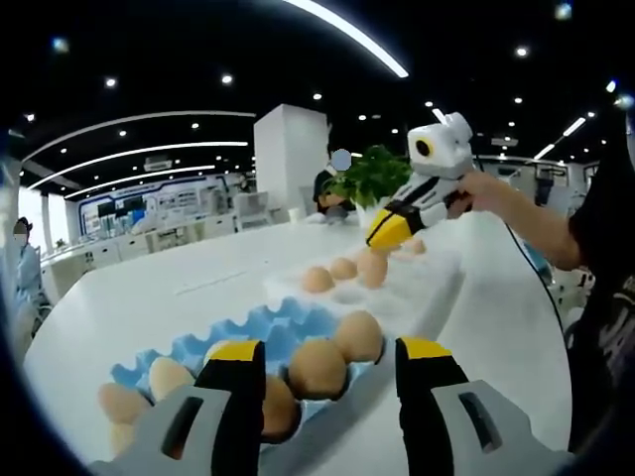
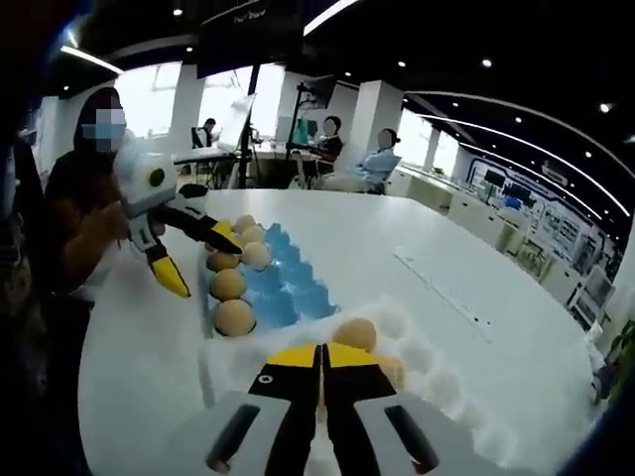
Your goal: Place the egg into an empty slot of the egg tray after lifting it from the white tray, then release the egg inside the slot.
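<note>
White table (image 1: pixel 179 288), open-plan room. Right gripper (image 2: pixel 322 357) jaws clenched over white tray (image 2: pixel 437 382), egg (image 2: pixel 354 333) not grasped; left gripper (image 1: pixel 327 362) released above blue egg tray (image 1: pixel 268 327). Pick-up step; next: open, straddle egg.

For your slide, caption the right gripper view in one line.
Right gripper, fingers together, above white tray; eggs fill the blue egg tray.

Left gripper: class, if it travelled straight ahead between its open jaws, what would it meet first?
Probably the brown egg in the blue egg tray, which lies directly between the left gripper jaws; depth is uncertain through the fisheye lens.
</note>
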Tool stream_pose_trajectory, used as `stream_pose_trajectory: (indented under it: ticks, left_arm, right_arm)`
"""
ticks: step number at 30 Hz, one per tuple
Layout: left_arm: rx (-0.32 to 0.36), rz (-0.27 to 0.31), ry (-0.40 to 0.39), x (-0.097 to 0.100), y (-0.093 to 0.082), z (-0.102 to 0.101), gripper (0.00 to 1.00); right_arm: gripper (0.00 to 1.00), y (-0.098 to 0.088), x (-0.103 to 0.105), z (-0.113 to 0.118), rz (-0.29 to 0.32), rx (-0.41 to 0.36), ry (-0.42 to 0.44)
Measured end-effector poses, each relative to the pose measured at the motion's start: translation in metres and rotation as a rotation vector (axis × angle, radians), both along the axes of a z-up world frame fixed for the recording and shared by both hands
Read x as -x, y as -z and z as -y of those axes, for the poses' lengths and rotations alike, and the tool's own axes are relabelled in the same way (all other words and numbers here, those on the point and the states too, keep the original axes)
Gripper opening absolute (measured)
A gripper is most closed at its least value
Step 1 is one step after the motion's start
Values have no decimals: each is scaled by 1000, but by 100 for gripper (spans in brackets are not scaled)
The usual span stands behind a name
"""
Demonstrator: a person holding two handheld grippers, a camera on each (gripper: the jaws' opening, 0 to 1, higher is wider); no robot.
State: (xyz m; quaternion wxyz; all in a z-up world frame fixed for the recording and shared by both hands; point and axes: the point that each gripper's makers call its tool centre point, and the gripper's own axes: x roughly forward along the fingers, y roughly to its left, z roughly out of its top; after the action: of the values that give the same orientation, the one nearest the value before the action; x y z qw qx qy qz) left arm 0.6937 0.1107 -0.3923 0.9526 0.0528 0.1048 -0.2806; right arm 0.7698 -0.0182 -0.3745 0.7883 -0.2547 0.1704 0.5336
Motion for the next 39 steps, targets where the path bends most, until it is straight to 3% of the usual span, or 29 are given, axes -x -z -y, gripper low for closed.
stream_pose_trajectory:
  ticks: [1,3,5,7,9,14,28,33,39]
  left_arm:
    - [-1,0,0,0,0,0,54]
    - [1,1,-1,0,0,0,54]
    - [2,4,1,1,0,0,54]
    - [3,5,0,0,0,0,54]
    - [2,6,2,-1,1,1,54]
    - [4,4,4,-2,1,2,54]
    - [-10,-8,11,-2,2,4,54]
    - [-9,-9,13,-2,2,5,54]
    - [-8,-10,16,-1,2,6,54]
  right_arm:
    - [2,-4,-11,1,74,1,22]
    - [3,4,-6,2,26,-11,23]
    - [8,1,-17,10,-10,-87,60]
    - [12,8,-16,15,-34,-63,55]
    - [22,16,-23,20,-28,-49,66]
    - [25,24,-12,17,-78,-52,34]
    - [29,44,-22,20,-95,-25,55]
    - [28,48,-23,17,-151,-63,61]
    - [28,48,-20,17,-170,-87,70]
